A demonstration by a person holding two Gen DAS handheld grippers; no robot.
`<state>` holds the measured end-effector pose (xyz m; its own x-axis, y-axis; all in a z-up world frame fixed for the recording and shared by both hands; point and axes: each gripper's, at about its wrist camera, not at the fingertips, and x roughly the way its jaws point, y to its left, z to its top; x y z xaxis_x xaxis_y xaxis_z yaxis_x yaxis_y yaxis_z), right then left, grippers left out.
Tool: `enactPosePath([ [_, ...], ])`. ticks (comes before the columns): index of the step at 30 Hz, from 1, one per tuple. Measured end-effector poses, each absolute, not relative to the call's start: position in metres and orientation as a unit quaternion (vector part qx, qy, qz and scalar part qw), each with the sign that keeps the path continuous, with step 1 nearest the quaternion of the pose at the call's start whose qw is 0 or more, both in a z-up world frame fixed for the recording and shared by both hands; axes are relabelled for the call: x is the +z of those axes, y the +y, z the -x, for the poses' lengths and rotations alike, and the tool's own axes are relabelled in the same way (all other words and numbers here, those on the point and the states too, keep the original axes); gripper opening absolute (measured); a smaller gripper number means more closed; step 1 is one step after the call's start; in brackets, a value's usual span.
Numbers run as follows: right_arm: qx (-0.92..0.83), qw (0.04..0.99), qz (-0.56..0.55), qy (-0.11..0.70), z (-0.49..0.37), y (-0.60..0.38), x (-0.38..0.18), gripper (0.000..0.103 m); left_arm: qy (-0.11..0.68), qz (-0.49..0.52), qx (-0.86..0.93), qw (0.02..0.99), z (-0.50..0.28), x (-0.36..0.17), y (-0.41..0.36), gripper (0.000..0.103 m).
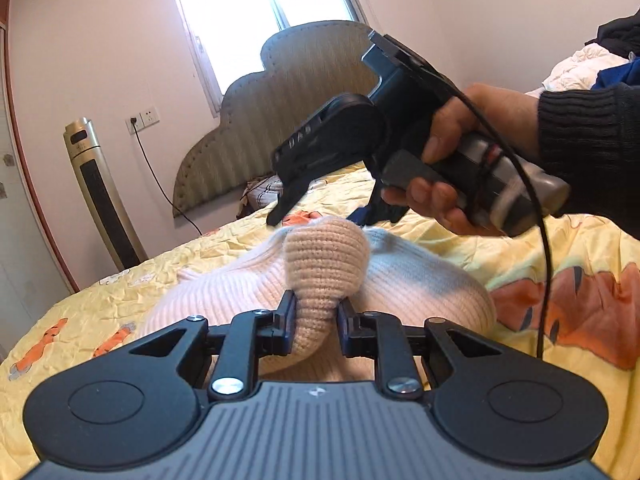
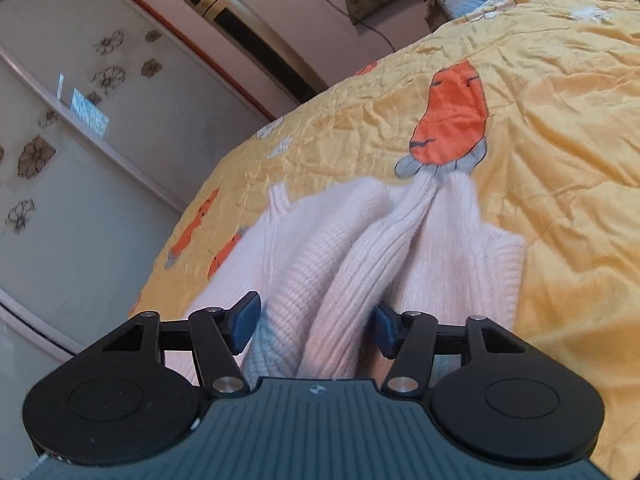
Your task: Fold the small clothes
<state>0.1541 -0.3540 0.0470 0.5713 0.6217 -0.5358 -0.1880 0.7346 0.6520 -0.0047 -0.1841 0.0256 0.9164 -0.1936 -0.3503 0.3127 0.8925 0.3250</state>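
Observation:
A small pale pink-white ribbed knit garment [image 1: 420, 280] lies bunched on the yellow bedspread [image 1: 500, 240]. My left gripper [image 1: 316, 300] is shut on a peach-beige knit fold [image 1: 324, 264] of it, which bulges up between the pads. A hand [image 1: 452, 152] holds my right gripper [image 1: 322, 218] just beyond the garment, tilted down over its far edge. In the right wrist view the right gripper [image 2: 316, 312] is open. Ridges of the knit garment [image 2: 360, 248] run between its blue pads [image 2: 246, 320] and stretch away across the bed.
The yellow bedspread [image 2: 540, 100] carries orange cartoon prints. A padded headboard [image 1: 280, 100] and a tower fan [image 1: 100, 184] stand beyond the bed. Wardrobe doors [image 2: 80, 140] are close on the left. A clothes pile [image 1: 592, 64] lies far right. A black cable [image 1: 544, 260] hangs down.

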Motion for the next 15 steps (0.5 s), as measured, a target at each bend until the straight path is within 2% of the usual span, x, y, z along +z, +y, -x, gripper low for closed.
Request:
enactPosePath([
  [1,0.229,0.846,-0.282,0.389,-0.158,-0.360,0.050,0.073,0.159,-0.199,-0.133,0.958,0.002,0.024,-0.187,0.021],
  [8,0.198,0.872,-0.255,0.368,-0.183,-0.362,0.063,0.071,0.153,-0.244,-0.120,0.950,0.005,0.015,-0.199,0.023],
  [15,0.246,0.843,-0.213,0.429,-0.209,-0.328,0.060,0.071,0.148,-0.257,-0.112,0.948,0.008,0.023,-0.208,0.027],
])
